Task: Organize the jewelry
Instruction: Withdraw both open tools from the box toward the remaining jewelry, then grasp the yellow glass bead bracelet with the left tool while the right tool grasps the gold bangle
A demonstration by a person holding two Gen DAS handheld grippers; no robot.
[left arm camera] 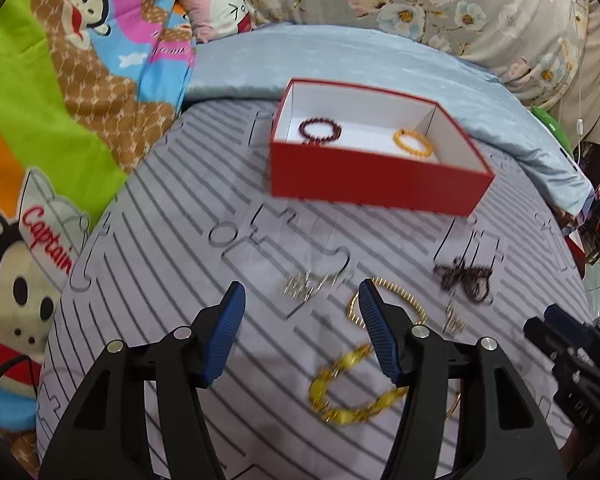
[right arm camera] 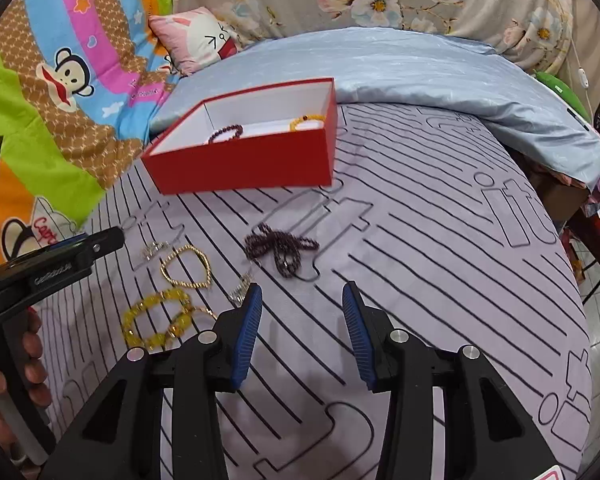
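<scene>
An open red box (left arm camera: 380,178) (right arm camera: 244,164) stands on the striped sheet, holding a dark red bead bracelet (left arm camera: 321,129) (right arm camera: 226,133) and an orange bead bracelet (left arm camera: 413,142) (right arm camera: 308,121). Nearer lie a yellow bead bracelet (left arm camera: 340,392) (right arm camera: 156,320), a gold chain bracelet (left arm camera: 396,296) (right arm camera: 186,266), a dark bead necklace (left arm camera: 462,278) (right arm camera: 280,246) and silver pieces (left arm camera: 300,284) (right arm camera: 156,249). My left gripper (left arm camera: 302,300) is open and empty above the silver pieces. My right gripper (right arm camera: 302,300) is open and empty, just right of the jewelry.
A light blue quilt (left arm camera: 340,56) (right arm camera: 420,68) lies behind the box. A cartoon blanket (left arm camera: 60,100) (right arm camera: 60,60) and a pink pillow (left arm camera: 216,4) (right arm camera: 196,38) are at the left. The bed edge drops off at the right (right arm camera: 580,280).
</scene>
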